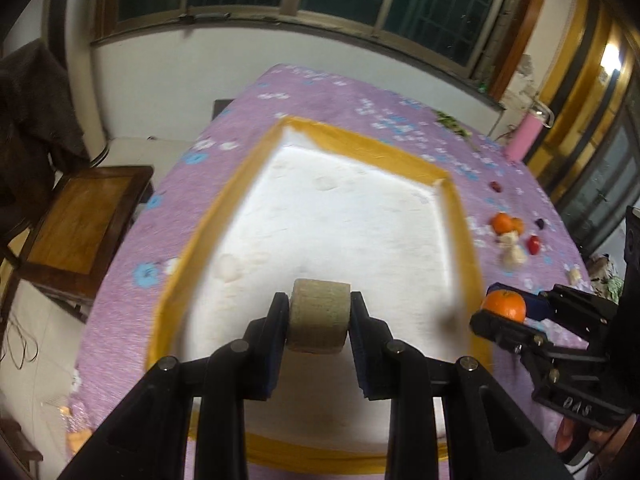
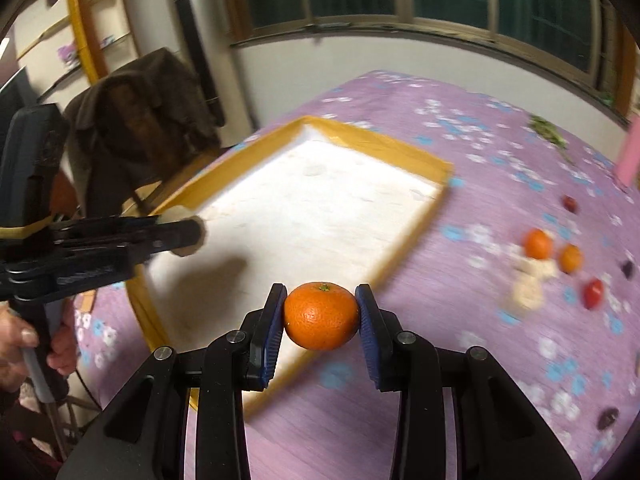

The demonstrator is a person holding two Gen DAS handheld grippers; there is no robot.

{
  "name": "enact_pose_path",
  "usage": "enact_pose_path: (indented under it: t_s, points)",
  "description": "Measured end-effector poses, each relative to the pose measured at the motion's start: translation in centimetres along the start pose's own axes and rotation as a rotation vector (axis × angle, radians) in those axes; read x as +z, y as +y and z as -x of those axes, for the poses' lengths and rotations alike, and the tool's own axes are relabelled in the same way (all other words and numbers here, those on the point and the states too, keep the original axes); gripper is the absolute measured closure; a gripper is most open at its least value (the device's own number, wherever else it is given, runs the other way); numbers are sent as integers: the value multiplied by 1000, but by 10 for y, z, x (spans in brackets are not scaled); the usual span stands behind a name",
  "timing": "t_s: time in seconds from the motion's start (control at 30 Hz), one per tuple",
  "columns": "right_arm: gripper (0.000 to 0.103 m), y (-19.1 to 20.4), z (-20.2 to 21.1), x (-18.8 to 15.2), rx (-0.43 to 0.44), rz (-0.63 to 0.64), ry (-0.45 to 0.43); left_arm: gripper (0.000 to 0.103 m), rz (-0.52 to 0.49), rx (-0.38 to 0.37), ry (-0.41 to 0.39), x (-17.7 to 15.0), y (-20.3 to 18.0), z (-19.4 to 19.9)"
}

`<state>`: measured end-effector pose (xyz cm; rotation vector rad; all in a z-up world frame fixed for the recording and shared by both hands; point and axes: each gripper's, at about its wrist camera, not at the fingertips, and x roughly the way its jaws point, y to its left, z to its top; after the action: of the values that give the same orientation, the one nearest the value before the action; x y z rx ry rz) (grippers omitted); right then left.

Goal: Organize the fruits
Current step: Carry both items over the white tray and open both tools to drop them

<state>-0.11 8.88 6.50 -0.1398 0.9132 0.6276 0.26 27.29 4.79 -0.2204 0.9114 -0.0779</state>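
Tangerine [image 2: 321, 316]: sitting clamped between the blue pads of the right claw [image 2: 320, 320], hanging over the tray's near right edge.
Beige cylinder [image 1: 318, 316]: a cut fruit chunk by the look of it, being gripped at its flat ends by the left claw [image 1: 319, 320], above the tray's white floor.
Claw gaps: both are standing narrow, each pressing on its piece.
Tray [image 1: 452, 200]: white inside, yellow-rimmed, lying on the purple flowered cloth [image 1: 360, 96].
Loose fruit: two tangerines [image 2: 538, 244], pale chunks [image 2: 528, 292], a red fruit [image 2: 593, 293], lying right of the tray.
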Motion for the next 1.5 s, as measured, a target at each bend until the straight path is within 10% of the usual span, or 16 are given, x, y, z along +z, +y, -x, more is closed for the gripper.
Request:
enact_pose_path:
  t_s: [0.73, 1.5]
  points:
    - [69, 34, -62, -4, -14, 44, 133, 66, -124, 154, 27, -16, 20, -20]
    - [53, -19, 44, -46, 14, 13, -2, 27, -44, 240, -67, -22, -43, 24]
